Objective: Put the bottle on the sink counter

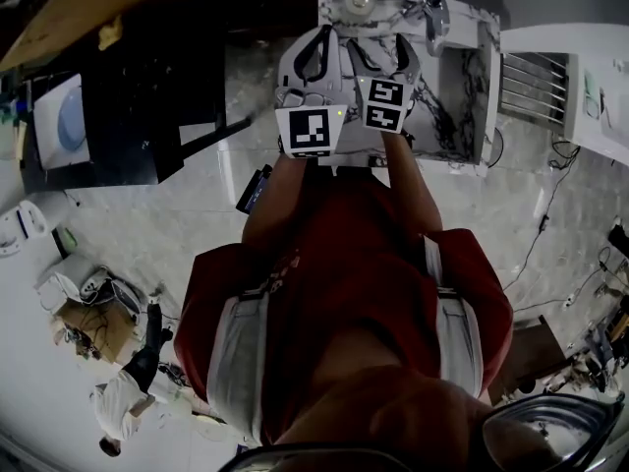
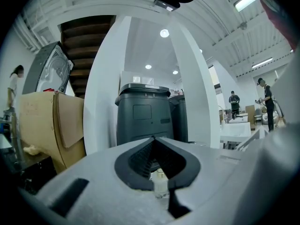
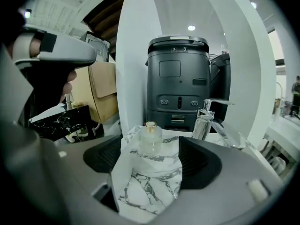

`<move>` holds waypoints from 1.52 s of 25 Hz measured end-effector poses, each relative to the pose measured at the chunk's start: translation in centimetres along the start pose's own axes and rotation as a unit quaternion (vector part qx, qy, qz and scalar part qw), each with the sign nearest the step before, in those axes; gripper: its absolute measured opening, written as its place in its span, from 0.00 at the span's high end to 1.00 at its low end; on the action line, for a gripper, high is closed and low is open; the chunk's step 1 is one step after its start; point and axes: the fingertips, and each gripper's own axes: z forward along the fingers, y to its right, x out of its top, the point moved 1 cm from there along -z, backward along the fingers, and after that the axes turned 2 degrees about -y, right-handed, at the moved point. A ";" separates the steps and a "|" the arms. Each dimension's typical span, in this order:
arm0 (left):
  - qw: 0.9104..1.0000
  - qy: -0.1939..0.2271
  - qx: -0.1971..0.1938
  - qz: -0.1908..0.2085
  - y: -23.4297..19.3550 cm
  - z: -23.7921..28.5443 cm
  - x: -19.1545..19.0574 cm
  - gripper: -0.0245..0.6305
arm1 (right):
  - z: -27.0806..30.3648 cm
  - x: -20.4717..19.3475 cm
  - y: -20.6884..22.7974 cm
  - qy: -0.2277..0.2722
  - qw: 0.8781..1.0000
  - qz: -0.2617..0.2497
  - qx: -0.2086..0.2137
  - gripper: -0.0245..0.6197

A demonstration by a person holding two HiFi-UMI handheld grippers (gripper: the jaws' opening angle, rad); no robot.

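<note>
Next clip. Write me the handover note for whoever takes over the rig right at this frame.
Left gripper: shut, holding nothing, raised above the counter.
Right gripper: open, its jaw tips at the bottle, with the pads apparently clear of it.
Bottle: upright on the marble sink counter, left of the faucet.
Done: the bottle is on the counter.
Left: probably just back the right gripper away without tipping the bottle.

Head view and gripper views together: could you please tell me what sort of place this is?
Probably a large workshop or test hall with a mock bathroom corner: a marbled sink counter with a chrome faucet stands alone on a bare floor, near a cardboard box and loose cables.
</note>
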 end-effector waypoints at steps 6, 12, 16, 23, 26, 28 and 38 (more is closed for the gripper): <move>1.000 0.009 0.009 0.009 1.5 -1.6 1.3 0.96 | -3.2 1.5 0.8 0.031 0.999 -0.008 0.004 0.36; 0.999 0.025 0.016 0.015 3.5 -3.3 2.8 0.96 | -6.5 3.4 2.1 0.067 0.998 -0.012 0.004 0.36; 0.999 0.036 0.020 0.016 4.7 -4.5 3.6 0.96 | -8.8 4.3 2.7 0.089 0.996 -0.014 0.002 0.36; 0.998 0.051 0.032 0.022 6.8 -6.7 4.8 0.96 | -13.0 5.4 4.3 0.123 0.992 -0.020 -0.004 0.36; 0.997 0.057 0.037 0.022 7.5 -7.7 5.1 0.96 | -14.7 5.7 4.8 0.136 0.990 -0.019 -0.006 0.36; 0.997 0.059 0.040 0.023 8.1 -8.4 5.4 0.96 | -15.9 5.8 5.2 0.141 0.990 -0.017 -0.007 0.36; 0.997 0.067 0.032 0.034 10.4 -10.8 7.5 0.96 | -21.9 8.5 5.7 0.182 0.983 -0.008 -0.002 0.36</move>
